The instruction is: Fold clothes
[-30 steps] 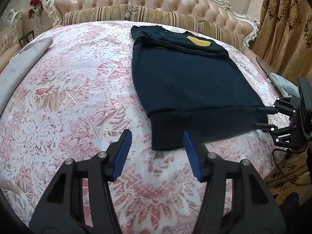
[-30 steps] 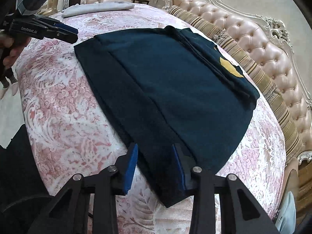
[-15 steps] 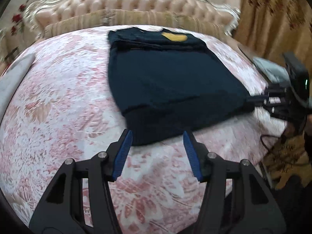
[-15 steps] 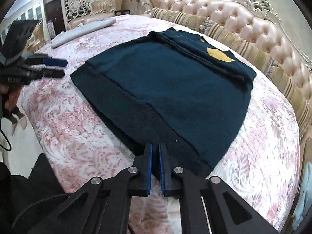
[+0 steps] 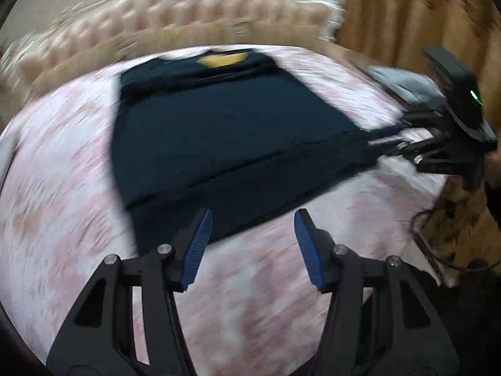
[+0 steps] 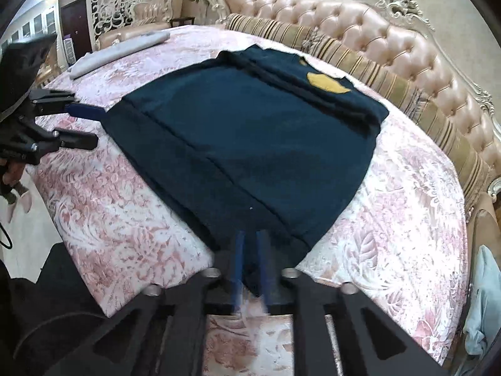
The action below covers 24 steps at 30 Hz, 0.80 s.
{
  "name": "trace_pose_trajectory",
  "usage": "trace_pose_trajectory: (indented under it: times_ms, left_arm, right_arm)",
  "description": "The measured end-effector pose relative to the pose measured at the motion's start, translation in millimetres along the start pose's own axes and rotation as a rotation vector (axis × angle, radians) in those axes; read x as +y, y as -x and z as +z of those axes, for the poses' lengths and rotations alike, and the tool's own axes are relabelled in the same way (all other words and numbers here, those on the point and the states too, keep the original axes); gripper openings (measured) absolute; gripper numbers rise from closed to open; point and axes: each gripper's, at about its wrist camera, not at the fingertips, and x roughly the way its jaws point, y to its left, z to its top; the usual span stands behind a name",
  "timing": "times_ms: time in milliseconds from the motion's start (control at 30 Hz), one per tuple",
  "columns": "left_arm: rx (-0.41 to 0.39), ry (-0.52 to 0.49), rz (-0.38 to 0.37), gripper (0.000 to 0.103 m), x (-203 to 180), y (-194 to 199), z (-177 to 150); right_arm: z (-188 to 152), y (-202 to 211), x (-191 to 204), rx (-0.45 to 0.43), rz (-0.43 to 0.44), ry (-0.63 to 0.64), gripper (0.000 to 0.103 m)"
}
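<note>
A dark navy sweatshirt point(image 6: 250, 138) with a yellow patch point(image 6: 325, 83) lies flat on the bed, sleeves folded in, hem toward me. My right gripper point(image 6: 250, 238) is shut on the hem's near corner, with dark cloth between its blue pads. In the blurred left wrist view, that right gripper point(image 5: 388, 139) pinches the sweatshirt point(image 5: 225, 144) at its right hem corner. My left gripper point(image 5: 253, 219) stands open just short of the hem edge. From the right wrist view, the left gripper point(image 6: 90, 127) sits at the other hem corner, its upper finger touching the cloth.
A pink floral bedspread point(image 6: 407, 206) covers the bed. Striped pillows point(image 6: 375, 75) and a tufted headboard point(image 6: 391, 37) lie beyond the sweatshirt. A grey folded cloth point(image 6: 119, 50) rests at the far side, a light blue cloth point(image 6: 482, 297) hangs off the right, and curtains point(image 5: 407, 15) stand nearby.
My right gripper has shut on the hem corner. My left gripper has swung toward the other hem corner, staying open, and its view is now blurred.
</note>
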Motion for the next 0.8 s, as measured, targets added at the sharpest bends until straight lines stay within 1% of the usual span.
trace_pose_trajectory:
  times_ms: [33,67,100,133,200,367,433,500,667,767,800]
  left_arm:
    - [-0.003,-0.038,-0.028,0.058,-10,-6,6]
    - [-0.005,-0.075,-0.053,0.057,-19,-12,11]
    - [0.002,-0.104,-0.061,0.05,-23,-17,14]
    - [0.008,-0.133,-0.069,0.039,-28,-23,16]
    - [0.022,-0.191,-0.085,0.03,-37,-33,20]
    - [0.055,-0.335,-0.125,0.03,-60,-60,31]
    - [0.068,-0.393,-0.142,0.019,-70,-71,36]
    - [0.08,-0.446,-0.156,0.019,-78,-81,40]
    - [0.058,-0.439,-0.125,0.019,-81,-83,45]
    - [0.069,-0.469,-0.081,0.021,-80,-90,45]
    - [0.06,-0.471,-0.082,0.021,-80,-90,45]
  right_arm:
    - [-1,0,-1,-0.004,0.01,-0.006,0.068]
    - [-2,1,-2,-0.009,0.011,-0.016,0.077]
    - [-3,2,-4,-0.014,0.013,-0.025,0.081]
    - [-4,4,-6,-0.018,0.003,-0.034,0.081]
    - [-9,11,-14,-0.032,-0.02,-0.07,0.081]
    - [-25,20,-19,-0.025,-0.062,-0.09,0.081]
    - [-31,21,-20,-0.014,-0.065,-0.092,0.081]
    - [-33,21,-20,-0.016,-0.058,-0.101,0.081]
    - [-33,20,-21,-0.023,-0.028,-0.117,0.082]
    - [-30,16,-21,-0.027,0.001,-0.115,0.082]
    - [-29,15,-21,-0.029,0.015,-0.109,0.082]
